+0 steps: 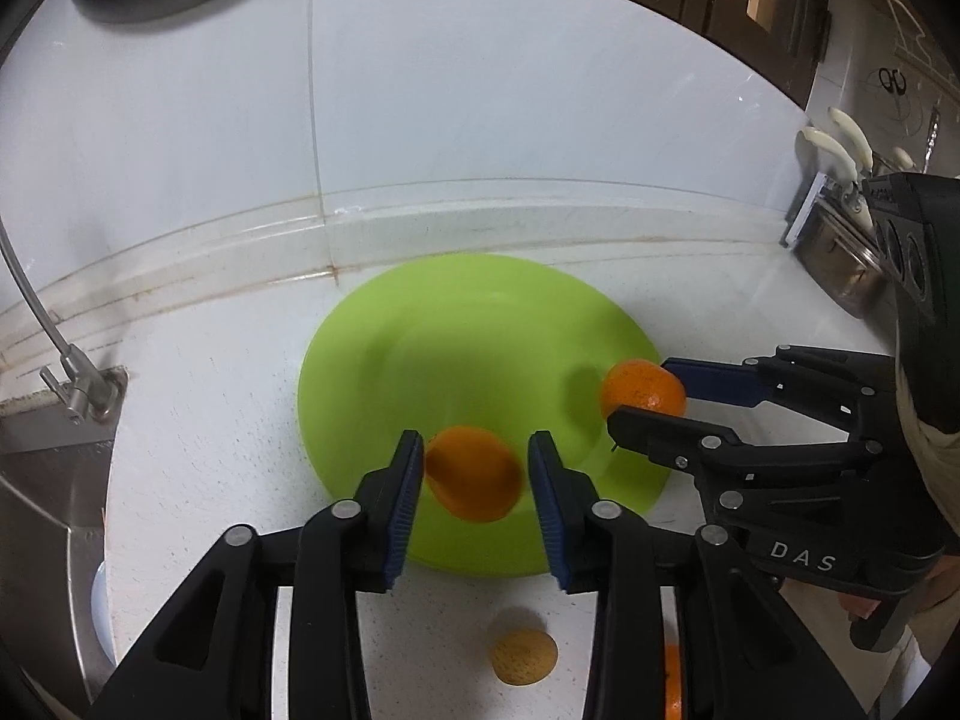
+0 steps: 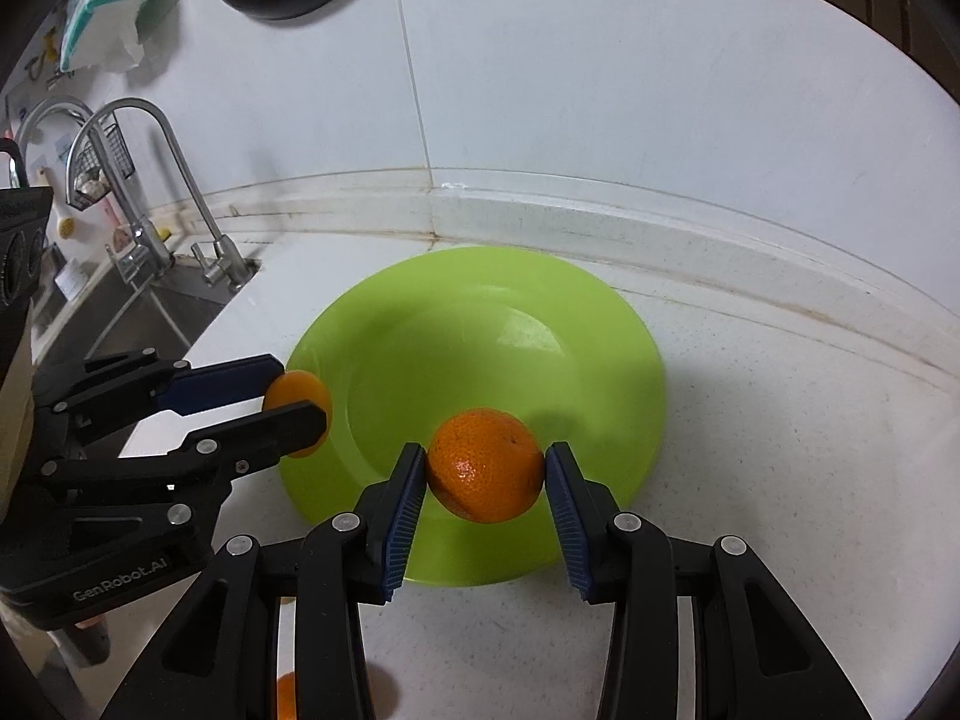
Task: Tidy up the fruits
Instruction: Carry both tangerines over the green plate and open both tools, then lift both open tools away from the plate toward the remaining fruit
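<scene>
Left gripper (image 1: 474,474): fingers standing apart around an orange (image 1: 473,474), gap on one side. Right gripper (image 2: 486,474): fingers clamping a mandarin (image 2: 486,465) above the green plate (image 2: 600,324).

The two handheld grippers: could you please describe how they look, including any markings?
Both are black plastic linkage frames with silver rivets and ribbed blue finger pads. The right gripper reads "DAS" on its body; the left gripper reads "GenRobot.AI". A beige sleeve shows behind the right one.

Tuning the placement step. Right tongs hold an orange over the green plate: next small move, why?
Probably lower the right tongs a little: the orange is pinched between both pads and seems to hang above the green plate, so opening now might bounce it off.
</scene>
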